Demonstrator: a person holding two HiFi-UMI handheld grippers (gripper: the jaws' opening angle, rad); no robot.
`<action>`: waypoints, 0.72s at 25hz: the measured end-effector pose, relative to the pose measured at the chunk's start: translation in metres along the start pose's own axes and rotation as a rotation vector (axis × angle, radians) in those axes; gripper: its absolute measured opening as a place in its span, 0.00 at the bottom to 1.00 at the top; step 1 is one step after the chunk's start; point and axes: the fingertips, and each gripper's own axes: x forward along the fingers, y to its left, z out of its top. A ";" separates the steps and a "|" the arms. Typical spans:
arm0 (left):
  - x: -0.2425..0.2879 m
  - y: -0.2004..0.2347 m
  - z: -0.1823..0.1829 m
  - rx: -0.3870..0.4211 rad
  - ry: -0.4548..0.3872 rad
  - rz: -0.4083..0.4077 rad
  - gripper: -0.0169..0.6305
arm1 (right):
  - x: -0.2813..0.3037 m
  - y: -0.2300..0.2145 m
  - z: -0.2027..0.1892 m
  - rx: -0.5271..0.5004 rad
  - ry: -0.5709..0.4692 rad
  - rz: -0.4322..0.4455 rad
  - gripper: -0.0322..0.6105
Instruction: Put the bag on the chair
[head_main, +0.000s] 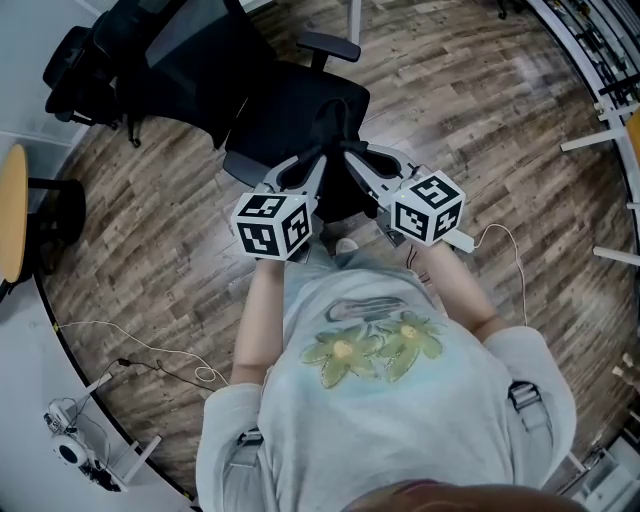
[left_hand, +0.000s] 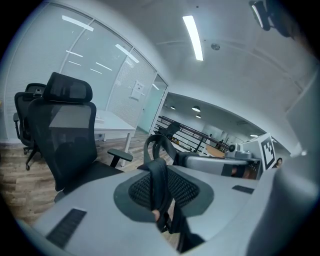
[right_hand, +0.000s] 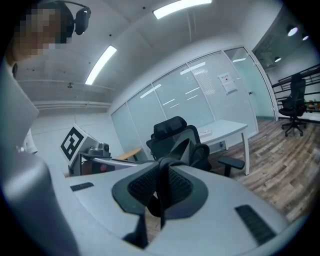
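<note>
The left gripper (head_main: 322, 162) pinches a black strap (left_hand: 158, 182) and the right gripper (head_main: 350, 152) pinches a second strap (right_hand: 162, 190). The bag (head_main: 340, 198) hangs between them at the near edge of the chair (head_main: 290, 100).

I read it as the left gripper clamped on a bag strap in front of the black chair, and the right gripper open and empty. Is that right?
Not quite: the right gripper is not open and empty. The right gripper view shows its jaws shut on a bag strap as well. The left gripper is clamped on a strap in front of the black chair, as you said.
</note>
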 end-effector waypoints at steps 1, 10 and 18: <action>0.003 0.002 0.005 0.007 -0.002 -0.007 0.14 | 0.003 -0.002 0.004 -0.002 -0.005 -0.007 0.11; 0.028 0.030 0.035 0.029 0.020 -0.065 0.14 | 0.032 -0.022 0.024 0.004 -0.024 -0.054 0.11; 0.057 0.066 0.070 0.063 0.055 -0.117 0.14 | 0.073 -0.050 0.050 0.016 -0.051 -0.096 0.11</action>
